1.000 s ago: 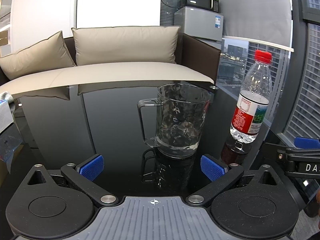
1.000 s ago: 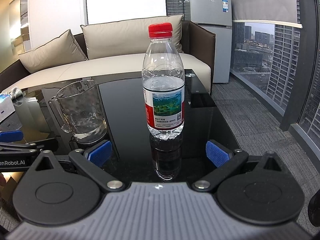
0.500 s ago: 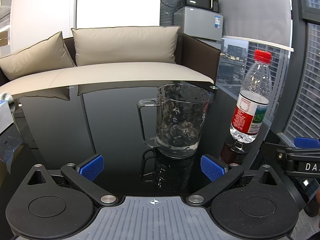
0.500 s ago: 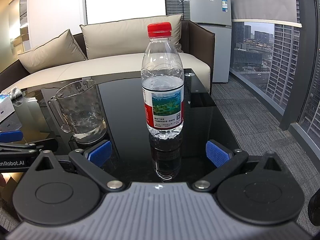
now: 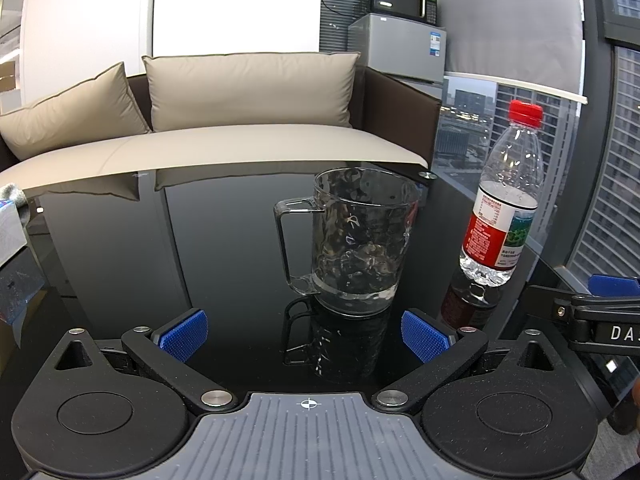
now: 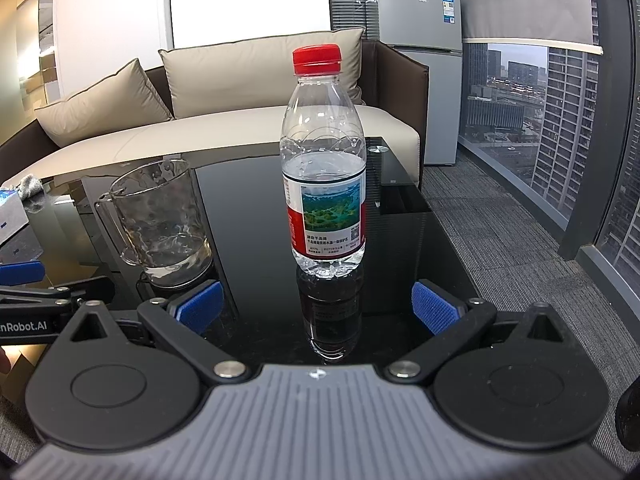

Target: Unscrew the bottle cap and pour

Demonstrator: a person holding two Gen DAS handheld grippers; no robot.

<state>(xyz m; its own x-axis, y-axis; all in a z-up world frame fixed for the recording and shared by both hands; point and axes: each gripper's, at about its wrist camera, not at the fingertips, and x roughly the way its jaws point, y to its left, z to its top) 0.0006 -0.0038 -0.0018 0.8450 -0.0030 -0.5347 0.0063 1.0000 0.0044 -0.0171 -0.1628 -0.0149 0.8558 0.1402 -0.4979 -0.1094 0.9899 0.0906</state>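
A clear plastic water bottle [image 6: 324, 184] with a red screw cap [image 6: 317, 60] and a red-and-green label stands upright on the glossy black glass surface [image 6: 416, 256], its cap on and water reaching up to about the top of the label. In the right wrist view it stands straight ahead of the right tool [image 6: 318, 308], centred between the two blue-padded fingers [image 6: 434, 307] but a little beyond their tips, touching neither; that tool is spread wide and holds nothing. A clear dimpled glass mug [image 5: 358, 244] with a squared handle that points left stands upright on the same surface, just left of the bottle and apart from it. In the left wrist view the mug stands ahead of the left tool [image 5: 304, 334], slightly right of its centre line and beyond the blue pads [image 5: 184, 334], which are also spread wide with nothing held. The bottle [image 5: 502, 200] appears there at the right, beyond the right-hand pad. A beige cushioned sofa [image 5: 240, 136] lies behind the surface.
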